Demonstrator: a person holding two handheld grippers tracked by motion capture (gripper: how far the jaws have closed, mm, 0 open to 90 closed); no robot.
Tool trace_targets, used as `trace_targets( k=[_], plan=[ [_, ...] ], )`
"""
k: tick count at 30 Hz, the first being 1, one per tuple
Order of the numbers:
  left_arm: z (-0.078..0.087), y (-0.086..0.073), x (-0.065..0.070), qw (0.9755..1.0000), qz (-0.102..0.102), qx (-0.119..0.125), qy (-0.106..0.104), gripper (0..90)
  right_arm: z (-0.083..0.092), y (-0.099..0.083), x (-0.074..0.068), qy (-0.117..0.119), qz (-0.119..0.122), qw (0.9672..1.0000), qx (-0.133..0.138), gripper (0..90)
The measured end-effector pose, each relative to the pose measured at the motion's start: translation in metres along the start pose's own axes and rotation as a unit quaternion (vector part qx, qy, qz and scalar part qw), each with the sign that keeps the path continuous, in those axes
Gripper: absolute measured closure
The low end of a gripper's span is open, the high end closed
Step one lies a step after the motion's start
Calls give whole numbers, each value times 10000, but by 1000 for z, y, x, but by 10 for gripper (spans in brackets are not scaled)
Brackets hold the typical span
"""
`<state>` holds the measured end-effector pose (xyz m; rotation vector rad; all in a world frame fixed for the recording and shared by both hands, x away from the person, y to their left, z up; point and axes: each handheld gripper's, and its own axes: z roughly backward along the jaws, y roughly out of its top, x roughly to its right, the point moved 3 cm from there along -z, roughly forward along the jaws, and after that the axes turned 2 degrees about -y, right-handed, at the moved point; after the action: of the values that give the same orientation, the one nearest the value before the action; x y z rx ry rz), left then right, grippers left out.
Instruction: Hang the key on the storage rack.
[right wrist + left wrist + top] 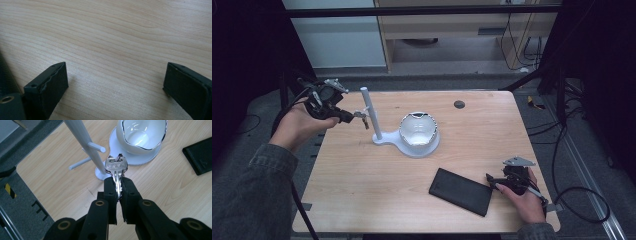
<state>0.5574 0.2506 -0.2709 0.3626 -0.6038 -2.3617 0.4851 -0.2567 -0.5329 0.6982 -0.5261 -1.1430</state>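
Key [115, 167] pinched upright in left gripper [117, 185] | ring beside stand's peg [96, 146] | right gripper [115, 75] spread, idle

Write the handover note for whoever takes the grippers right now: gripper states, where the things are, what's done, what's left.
Left gripper: shut on the key by its blade, held in the air beside the white stand, next to the stand's short pegs.
Right gripper: open, holding nothing, low over the table beside the black case.
White bowl: sits on the stand's round base.
Done: key picked up and brought to the stand.
Left: probably hang the key's ring on a peg, then release.
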Motion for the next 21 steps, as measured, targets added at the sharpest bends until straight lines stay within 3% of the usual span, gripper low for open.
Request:
trace_targets(
  k=[13, 21],
  plan=[
    [-1, 6, -8, 9999, 70, -32, 100, 836, 0, 0, -1, 26, 24, 10000, 0, 58],
    [-7, 8, -10, 9999, 111, -44, 54, 835, 0, 0, -2, 29, 20, 10000, -3, 57]
  ],
)
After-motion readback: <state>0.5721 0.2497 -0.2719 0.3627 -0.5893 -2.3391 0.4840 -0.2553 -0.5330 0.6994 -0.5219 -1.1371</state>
